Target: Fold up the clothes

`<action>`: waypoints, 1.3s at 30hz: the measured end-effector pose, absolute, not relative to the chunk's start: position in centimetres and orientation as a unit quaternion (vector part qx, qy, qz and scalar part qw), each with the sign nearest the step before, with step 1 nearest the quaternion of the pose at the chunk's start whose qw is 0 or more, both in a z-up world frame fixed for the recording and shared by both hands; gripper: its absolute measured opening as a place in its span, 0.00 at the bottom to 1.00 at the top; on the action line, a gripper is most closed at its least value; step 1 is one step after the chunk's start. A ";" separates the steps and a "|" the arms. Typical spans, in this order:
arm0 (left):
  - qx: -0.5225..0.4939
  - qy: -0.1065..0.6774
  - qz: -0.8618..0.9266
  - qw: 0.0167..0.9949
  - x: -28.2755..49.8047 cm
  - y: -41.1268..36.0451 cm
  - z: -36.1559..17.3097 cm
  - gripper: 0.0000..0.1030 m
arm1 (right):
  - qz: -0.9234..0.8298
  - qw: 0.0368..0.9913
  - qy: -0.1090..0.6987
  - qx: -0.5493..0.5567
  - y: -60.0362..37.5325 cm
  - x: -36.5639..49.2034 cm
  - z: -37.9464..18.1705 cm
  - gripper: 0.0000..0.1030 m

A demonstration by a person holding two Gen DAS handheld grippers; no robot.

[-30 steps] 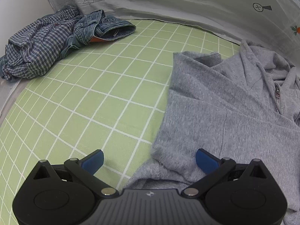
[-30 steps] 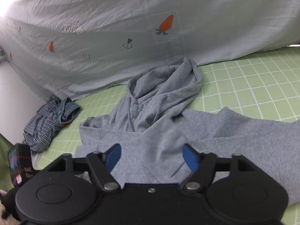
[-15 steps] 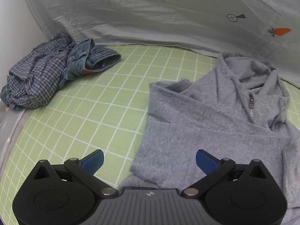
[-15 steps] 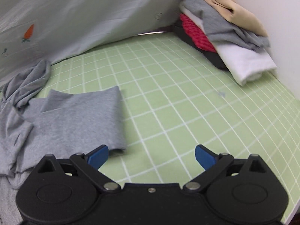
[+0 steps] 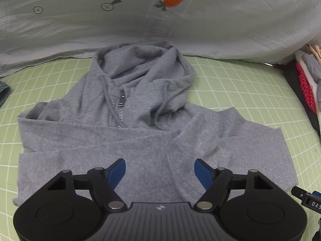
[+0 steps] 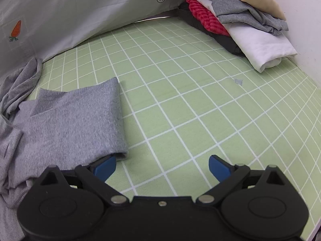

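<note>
both grippers, left (image 5: 160, 169) and right (image 6: 162, 165), hold jaws wide apart and empty over the grey hoodie (image 5: 140, 136) lying mid-mat (image 6: 200, 100), sleeves crossed over its front, so a shallow one-layer pinch could drag those folds loose.

Left gripper (image 5: 159, 170) jaws wide apart, hovering over gray hoodie (image 5: 140, 140) lying sleeves-folded on green grid mat (image 5: 250, 92); hood toward gray sheet (image 5: 140, 20).

Green grid mat (image 6: 200, 108) w/ carrot-print sheet (image 5: 160, 20) behind
</note>
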State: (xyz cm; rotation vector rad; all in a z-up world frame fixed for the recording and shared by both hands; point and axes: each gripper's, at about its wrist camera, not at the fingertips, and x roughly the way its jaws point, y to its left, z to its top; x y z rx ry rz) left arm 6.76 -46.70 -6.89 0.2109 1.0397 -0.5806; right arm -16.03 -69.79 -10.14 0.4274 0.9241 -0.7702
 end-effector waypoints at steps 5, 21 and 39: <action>0.122 0.492 -0.306 0.806 6.4 -48.4 -7.8 0.16 | -0.359 0.798 0.439 0.205 -70.0 -15.7 -10.6 0.97; 0.019 0.414 -0.330 0.848 6.5 -41.5 0.2 0.10 | -0.338 0.804 0.465 0.155 -68.3 -14.2 -10.9 0.97; -0.044 0.361 -0.014 0.931 14.5 -21.5 2.4 0.15 | -0.322 0.809 0.478 0.115 -66.6 -12.7 -10.7 0.99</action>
